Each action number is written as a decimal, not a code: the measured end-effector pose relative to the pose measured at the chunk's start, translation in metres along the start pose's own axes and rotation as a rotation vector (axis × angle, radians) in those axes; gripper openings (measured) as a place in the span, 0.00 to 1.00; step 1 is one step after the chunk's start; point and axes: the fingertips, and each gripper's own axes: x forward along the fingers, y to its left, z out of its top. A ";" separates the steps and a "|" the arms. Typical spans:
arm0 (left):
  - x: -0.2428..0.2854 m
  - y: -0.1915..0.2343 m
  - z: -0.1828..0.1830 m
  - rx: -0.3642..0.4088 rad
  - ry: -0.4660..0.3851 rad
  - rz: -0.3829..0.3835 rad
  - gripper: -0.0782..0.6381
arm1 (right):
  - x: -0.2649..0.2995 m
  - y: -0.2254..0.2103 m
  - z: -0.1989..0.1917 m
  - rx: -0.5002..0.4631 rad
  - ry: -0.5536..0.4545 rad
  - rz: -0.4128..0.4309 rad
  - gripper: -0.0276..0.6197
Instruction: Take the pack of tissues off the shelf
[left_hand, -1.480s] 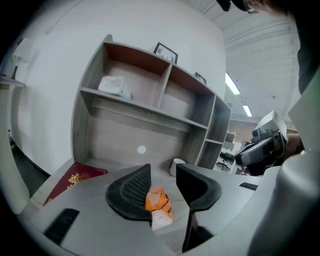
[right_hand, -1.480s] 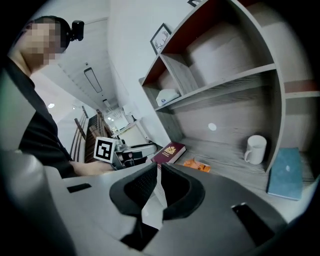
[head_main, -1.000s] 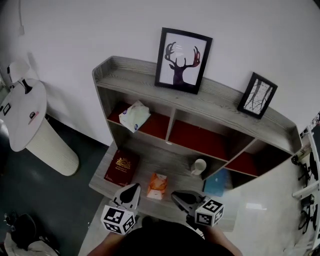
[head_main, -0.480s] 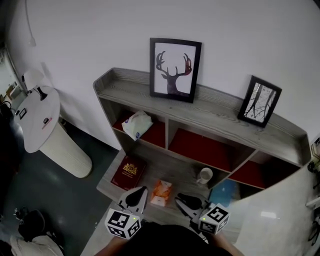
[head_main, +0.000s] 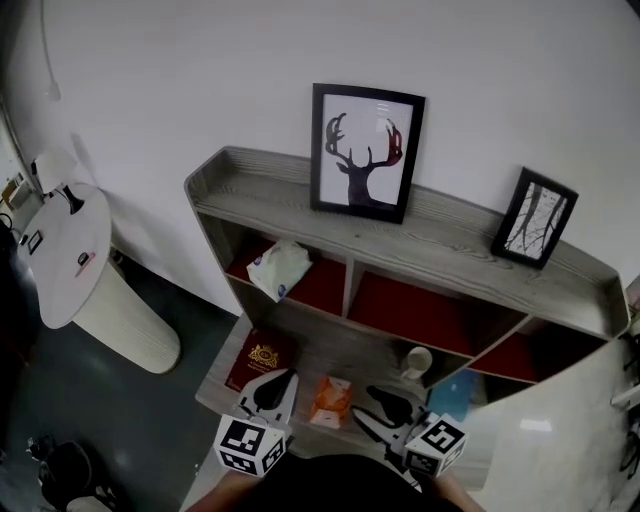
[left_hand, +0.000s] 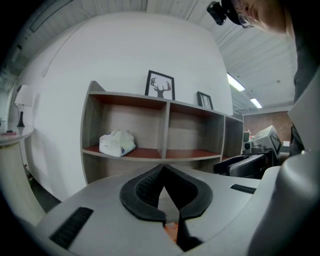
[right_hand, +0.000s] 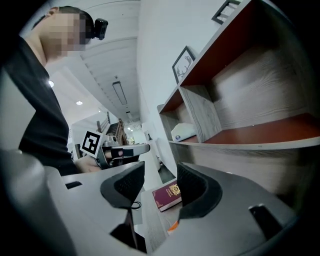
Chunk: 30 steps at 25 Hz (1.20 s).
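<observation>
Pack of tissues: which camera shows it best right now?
The left gripper view: the pack of tissues sits front-on and unblocked in the left compartment of the shelf. The head view shows it from steeply above. The right gripper view catches it small and far off, beside a divider.

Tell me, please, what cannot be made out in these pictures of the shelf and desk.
Pack of tissues: head view, its print is too small to read.
Blue item: head view, partly hidden beneath the shelf; unidentifiable.
Right compartment: head view, its back lies in shadow.
Red book: head view, gold emblem too small to read.
</observation>
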 end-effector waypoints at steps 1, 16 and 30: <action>0.001 0.010 0.004 0.024 -0.004 -0.011 0.13 | 0.011 0.000 0.000 -0.017 0.011 -0.012 0.29; -0.015 0.163 0.027 0.087 -0.019 -0.257 0.13 | 0.187 -0.013 0.062 -0.186 -0.027 -0.385 0.47; -0.016 0.204 0.030 0.007 -0.036 -0.334 0.13 | 0.258 -0.056 0.080 -0.208 0.060 -0.575 0.47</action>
